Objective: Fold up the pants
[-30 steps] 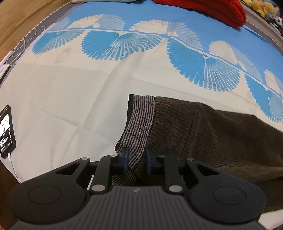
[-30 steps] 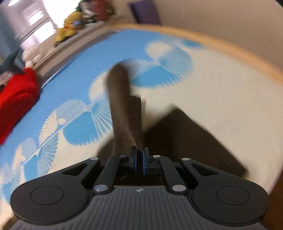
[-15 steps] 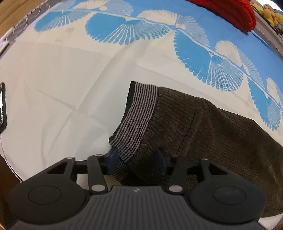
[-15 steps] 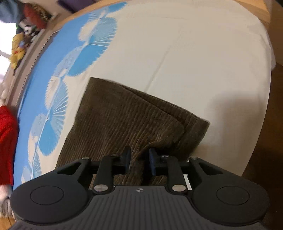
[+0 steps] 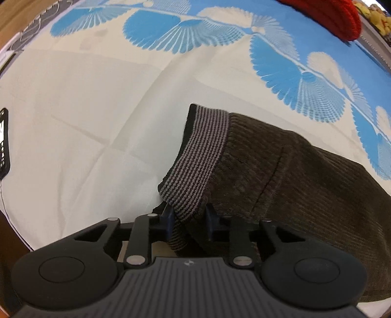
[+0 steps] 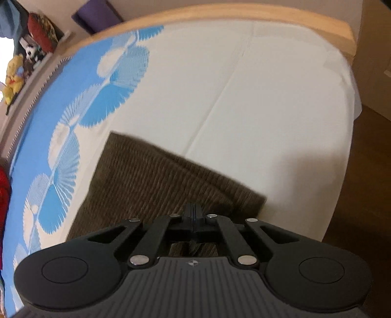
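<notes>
We can read no brand or label anywhere; the small emblem on each gripper's ribbed housing is too tiny to make out, and the lit screen of the black phone [image 5: 4, 144] at the far left edge of the left wrist view shows marks we cannot read.

In that same view the cream bedsheet with blue fan-shaped prints [image 5: 97, 117] fills the scene, creased in long lines, its blue band running along the far side. Right of centre lie the dark brown corduroy pants [image 5: 293, 176], their grey-and-black striped knit waistband [image 5: 202, 151] turned toward the left. Our left gripper [image 5: 189, 221] sits at the near end of that waistband with its fingers spread apart and the bunched cloth lying between them; we cannot tell whether they touch it. At the far right a red knitted garment [image 5: 330, 17] rests on the blue band, with yellow plush toys [image 5: 376, 17] just beyond it.

In the right wrist view, yellow plush toys [image 6: 13, 80] sit on a ledge at the far left. The corduroy pants [image 6: 156, 181] lie folded near us, on the sheet [image 6: 244, 97]. Our right gripper [image 6: 193, 215] has its fingers pressed together above the pants' near edge, with nothing visibly caught between them. A light wooden bed frame [image 6: 244, 17] curves along the far side, and dark wooden floor [image 6: 366, 183] shows at the right.
</notes>
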`<act>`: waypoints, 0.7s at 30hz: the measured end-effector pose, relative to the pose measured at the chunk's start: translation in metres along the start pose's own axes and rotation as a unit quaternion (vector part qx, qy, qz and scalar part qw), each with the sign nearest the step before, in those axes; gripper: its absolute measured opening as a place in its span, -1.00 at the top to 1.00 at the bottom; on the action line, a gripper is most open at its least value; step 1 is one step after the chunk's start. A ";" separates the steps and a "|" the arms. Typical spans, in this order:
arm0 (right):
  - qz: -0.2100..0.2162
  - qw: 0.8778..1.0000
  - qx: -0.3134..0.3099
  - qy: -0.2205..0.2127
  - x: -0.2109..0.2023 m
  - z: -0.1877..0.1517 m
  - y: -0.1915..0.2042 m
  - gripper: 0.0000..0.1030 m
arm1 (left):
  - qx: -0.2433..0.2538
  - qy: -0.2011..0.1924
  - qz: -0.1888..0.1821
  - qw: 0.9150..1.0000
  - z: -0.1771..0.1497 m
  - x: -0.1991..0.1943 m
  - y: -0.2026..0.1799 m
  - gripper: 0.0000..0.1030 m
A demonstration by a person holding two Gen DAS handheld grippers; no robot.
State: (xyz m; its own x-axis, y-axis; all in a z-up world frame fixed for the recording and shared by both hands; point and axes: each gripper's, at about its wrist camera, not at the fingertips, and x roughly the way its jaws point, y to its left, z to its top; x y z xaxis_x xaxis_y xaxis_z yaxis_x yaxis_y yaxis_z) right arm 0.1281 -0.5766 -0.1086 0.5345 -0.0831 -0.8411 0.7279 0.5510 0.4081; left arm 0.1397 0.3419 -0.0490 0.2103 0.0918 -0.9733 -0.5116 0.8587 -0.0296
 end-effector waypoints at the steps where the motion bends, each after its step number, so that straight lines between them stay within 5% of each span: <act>1: 0.004 1.000 0.002 -0.002 -0.003 0.001 -0.003 1.00 | 0.001 -0.002 -0.001 1.000 -0.001 -0.002 0.000 0.46; 6: 0.037 0.998 0.016 0.052 0.003 -0.001 -0.010 0.85 | -0.006 0.007 -0.014 1.000 -0.004 -0.003 0.004 0.41; 7: 0.040 0.997 0.017 0.063 0.004 -0.004 -0.009 0.76 | -0.006 0.009 -0.017 1.000 -0.004 -0.002 0.004 0.38; 9: 0.050 0.996 0.016 0.078 0.006 -0.009 -0.006 0.23 | -0.003 0.013 -0.019 1.000 -0.006 -0.002 0.005 0.37; 11: 0.046 0.995 0.009 0.093 0.011 -0.013 -0.002 0.04 | -0.001 0.016 -0.021 1.000 -0.006 -0.001 0.004 0.37; 15: 0.034 0.993 0.000 0.109 0.025 -0.018 0.008 0.16 | 0.001 0.018 -0.017 1.000 -0.006 0.003 0.003 0.37; 16: 0.030 0.994 -0.008 0.104 0.027 -0.019 0.012 0.33 | 0.003 0.017 -0.015 1.000 -0.006 0.003 0.003 0.41; 17: 0.019 0.995 -0.017 0.095 0.027 -0.018 0.014 0.75 | 0.006 0.016 -0.013 1.000 -0.006 0.003 0.002 0.44; 21: 0.016 0.998 -0.036 0.045 0.007 -0.013 0.027 0.83 | 0.019 -0.014 -0.020 1.000 -0.007 -0.011 0.000 0.66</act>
State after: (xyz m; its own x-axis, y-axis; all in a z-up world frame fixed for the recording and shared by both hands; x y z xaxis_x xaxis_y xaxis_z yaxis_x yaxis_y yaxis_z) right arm 0.1457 -0.5520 -0.1083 0.5138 0.0097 -0.8578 0.6758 0.6114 0.4117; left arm 0.1315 0.3371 -0.0402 0.2526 0.0704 -0.9650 -0.4700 0.8807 -0.0588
